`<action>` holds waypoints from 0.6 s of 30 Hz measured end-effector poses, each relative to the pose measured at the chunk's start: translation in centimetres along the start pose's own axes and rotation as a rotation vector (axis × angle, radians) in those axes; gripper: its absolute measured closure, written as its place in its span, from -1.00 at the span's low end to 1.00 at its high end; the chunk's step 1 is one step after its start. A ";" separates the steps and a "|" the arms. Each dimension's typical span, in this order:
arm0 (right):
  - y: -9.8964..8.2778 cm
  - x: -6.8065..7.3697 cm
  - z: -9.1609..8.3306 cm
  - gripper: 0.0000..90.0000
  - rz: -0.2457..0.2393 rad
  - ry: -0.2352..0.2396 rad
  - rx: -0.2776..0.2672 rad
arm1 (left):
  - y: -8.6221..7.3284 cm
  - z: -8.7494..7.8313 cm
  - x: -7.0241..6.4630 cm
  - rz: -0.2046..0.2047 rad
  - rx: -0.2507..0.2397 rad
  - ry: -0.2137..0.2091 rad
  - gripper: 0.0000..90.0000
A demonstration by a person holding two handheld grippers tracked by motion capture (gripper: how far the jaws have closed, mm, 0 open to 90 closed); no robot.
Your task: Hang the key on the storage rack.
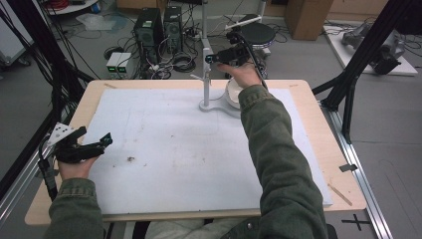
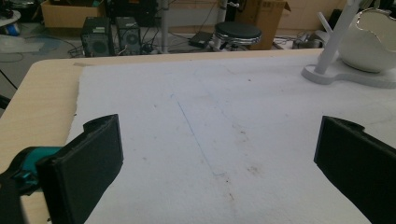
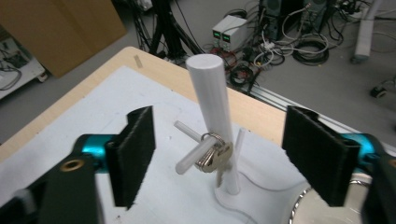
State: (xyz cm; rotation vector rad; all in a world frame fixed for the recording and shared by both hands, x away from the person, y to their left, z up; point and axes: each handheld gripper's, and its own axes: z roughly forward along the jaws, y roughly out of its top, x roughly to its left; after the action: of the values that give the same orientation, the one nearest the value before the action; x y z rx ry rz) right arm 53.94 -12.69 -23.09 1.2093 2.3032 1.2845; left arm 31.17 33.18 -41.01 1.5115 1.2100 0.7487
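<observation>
One bunch of keys [image 3: 214, 156] hangs on a peg of the white stand [image 3: 212, 100], centre frame, between the right claw [image 3: 233, 158] jaws, which stand wide apart.
One white bowl [image 1: 232, 93] sits beside the stand; the left claw [image 1: 94, 144], lower left, is spread over bare tabletop [image 1: 164, 144].

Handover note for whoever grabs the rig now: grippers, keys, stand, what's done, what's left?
Right gripper: open, fingers either side of the white stand's post, at the far side of the table, holding nothing.
Left gripper: open, idle above the white mat near its left edge.
Keys: hanging by their ring on a side peg of the stand.
White bowl: sits on the stand's base, beside the post.
Done: keys are on the peg.
Left: probably just pull the right gripper clear; check whether the keys are meant to stay.
</observation>
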 end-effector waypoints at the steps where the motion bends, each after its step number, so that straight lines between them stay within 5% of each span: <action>1: 0.0 0.0 -0.1 -0.56 -0.001 -0.005 0.007 | 0.0 0.0 0.0 0.000 -0.001 0.001 -0.96; 10: -0.2 0.5 -0.5 -0.96 -0.042 -0.023 0.055 | 0.0 0.0 0.0 0.001 0.001 0.002 -0.96; 18: -0.4 0.8 -1.2 -0.99 -0.063 -0.033 0.083 | 0.0 0.0 0.0 0.002 0.002 0.000 -0.96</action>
State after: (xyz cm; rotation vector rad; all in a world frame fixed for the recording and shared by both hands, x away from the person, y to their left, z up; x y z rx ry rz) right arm 52.55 -12.85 -22.57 1.1651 2.3722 1.1495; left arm 31.16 33.17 -41.01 1.5142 1.2102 0.7492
